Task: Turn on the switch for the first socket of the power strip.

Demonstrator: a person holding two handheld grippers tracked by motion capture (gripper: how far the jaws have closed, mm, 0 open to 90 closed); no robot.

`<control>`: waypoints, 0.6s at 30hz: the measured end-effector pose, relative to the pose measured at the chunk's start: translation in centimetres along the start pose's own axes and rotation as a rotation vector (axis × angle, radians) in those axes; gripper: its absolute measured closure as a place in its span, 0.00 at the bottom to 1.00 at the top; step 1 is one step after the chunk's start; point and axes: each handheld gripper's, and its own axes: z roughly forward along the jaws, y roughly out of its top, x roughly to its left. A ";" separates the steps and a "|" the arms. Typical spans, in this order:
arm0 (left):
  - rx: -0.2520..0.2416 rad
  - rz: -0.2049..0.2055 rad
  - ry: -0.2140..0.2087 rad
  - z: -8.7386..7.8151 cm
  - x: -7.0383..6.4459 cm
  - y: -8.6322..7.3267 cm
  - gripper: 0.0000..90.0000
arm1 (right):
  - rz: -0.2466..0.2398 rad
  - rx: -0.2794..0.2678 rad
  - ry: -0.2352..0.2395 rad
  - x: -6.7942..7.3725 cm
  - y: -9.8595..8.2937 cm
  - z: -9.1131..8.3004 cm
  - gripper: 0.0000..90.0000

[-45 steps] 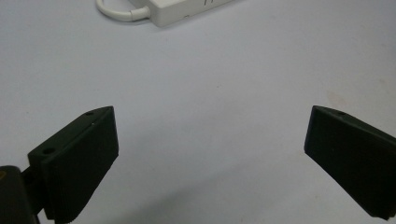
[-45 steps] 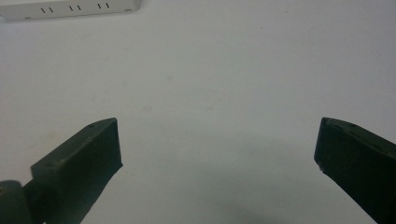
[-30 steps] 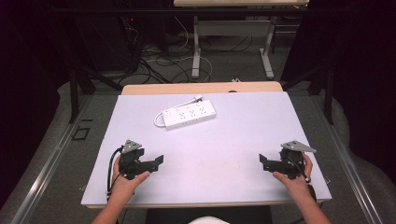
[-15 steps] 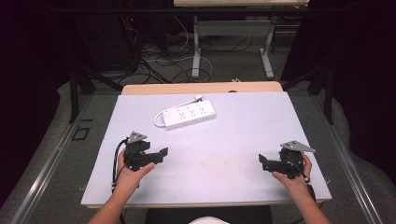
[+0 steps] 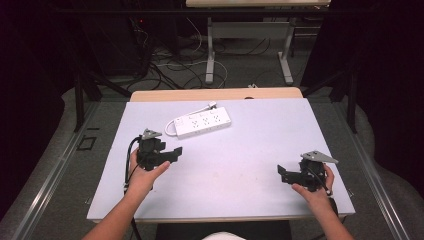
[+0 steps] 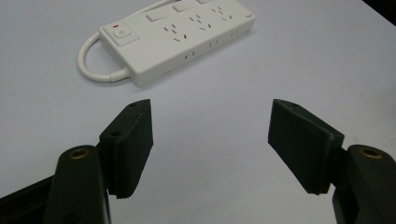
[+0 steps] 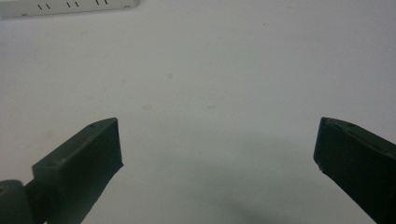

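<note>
A white power strip (image 5: 202, 122) with a short white cord lies flat on the far-left part of the white table top (image 5: 260, 135). My left gripper (image 5: 173, 153) is held in a hand just short of the strip, open, with nothing between its jaws. In the left gripper view the power strip (image 6: 182, 37) lies ahead of the left gripper (image 6: 210, 140), its switch end with a red mark at the left. At the near right of the table my right gripper (image 5: 281, 174) is held low, open and empty. The right gripper (image 7: 217, 154) faces bare table, with the power strip's edge (image 7: 70, 7) at the top left.
A wooden table edge (image 5: 215, 94) shows behind the white top. Beyond it, cables (image 5: 175, 65) lie on the floor around metal desk legs (image 5: 287, 55). Dark curtains stand on both sides.
My left gripper has moved forward and a little to the right, closer to the power strip. The right gripper has stayed where it was.
</note>
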 end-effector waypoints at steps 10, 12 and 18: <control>0.000 0.008 0.019 0.0 -0.7 2.3 0.39 | 0.004 0.000 -0.001 0.0 0.0 0.0 0.00; 0.000 0.012 0.022 0.1 -0.7 2.5 0.40 | 0.000 -0.001 -0.001 -0.1 0.0 0.0 0.00; 0.012 0.005 0.027 0.3 -0.8 3.5 0.43 | -0.001 -0.001 -0.001 -0.1 0.0 0.1 0.00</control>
